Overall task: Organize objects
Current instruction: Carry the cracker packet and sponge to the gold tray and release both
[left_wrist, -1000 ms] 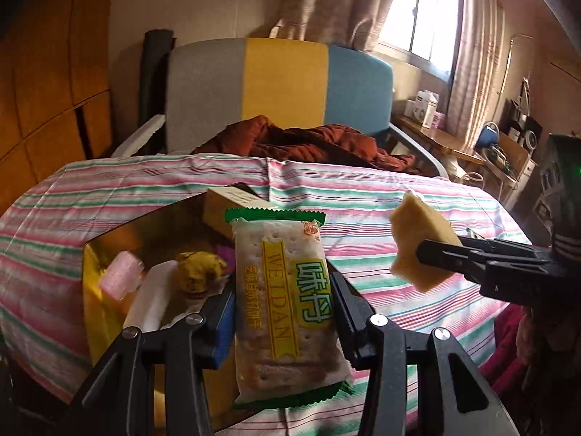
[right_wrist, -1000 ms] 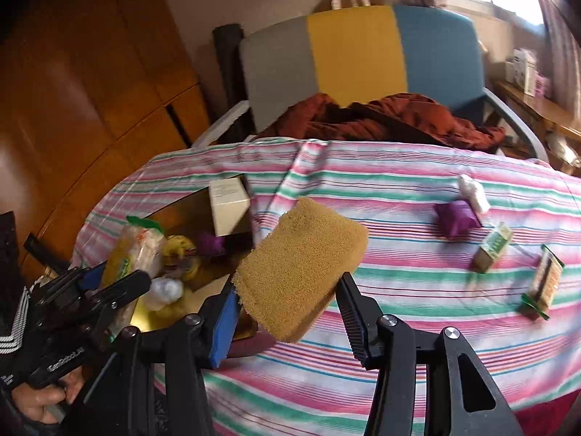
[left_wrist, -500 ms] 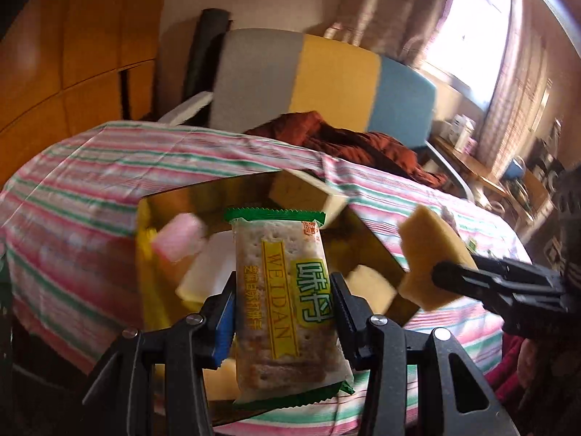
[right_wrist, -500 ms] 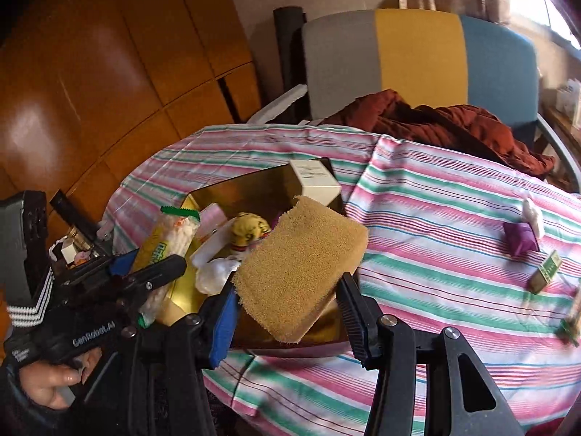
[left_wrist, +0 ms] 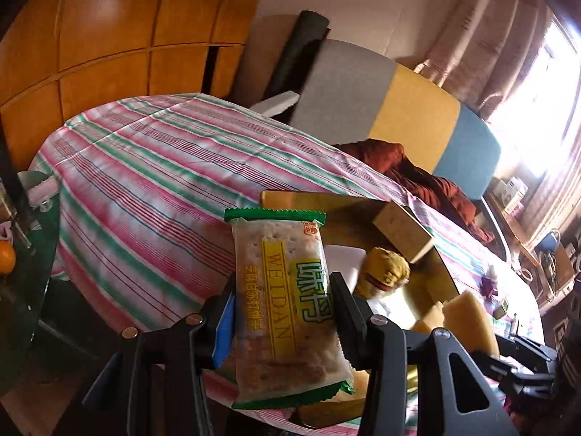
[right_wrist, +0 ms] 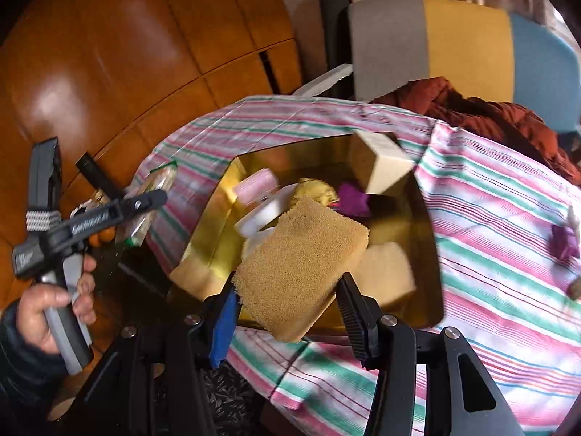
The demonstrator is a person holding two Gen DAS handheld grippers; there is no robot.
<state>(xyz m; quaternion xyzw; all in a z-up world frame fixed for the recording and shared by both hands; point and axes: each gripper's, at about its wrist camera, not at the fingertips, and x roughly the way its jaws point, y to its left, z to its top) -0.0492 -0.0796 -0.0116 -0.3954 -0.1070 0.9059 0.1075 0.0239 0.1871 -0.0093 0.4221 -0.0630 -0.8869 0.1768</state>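
My left gripper (left_wrist: 281,312) is shut on a green-edged cracker packet (left_wrist: 283,301), held upright above the table's near-left edge; it also shows in the right wrist view (right_wrist: 156,200). My right gripper (right_wrist: 287,290) is shut on a tan sponge (right_wrist: 301,265), held over the near side of the gold box (right_wrist: 214,225). The sponge shows in the left wrist view (left_wrist: 468,319) too. The gold box (left_wrist: 326,203) holds a cream carton (right_wrist: 381,160), a pink block (right_wrist: 256,185), a yellow toy (right_wrist: 316,189), a purple wrapper (right_wrist: 352,196) and a white piece (right_wrist: 261,214).
The table has a striped cloth (right_wrist: 508,254). A purple item (right_wrist: 563,239) and small bits lie on its right side. A grey, yellow and blue chair (right_wrist: 454,40) with red clothing (right_wrist: 490,109) stands behind. Wooden panels (right_wrist: 109,54) are on the left.
Both grippers have swung left and lifted. The right gripper with the sponge now looks down into the gold box. The left gripper with the packet has moved out past the box's left side.
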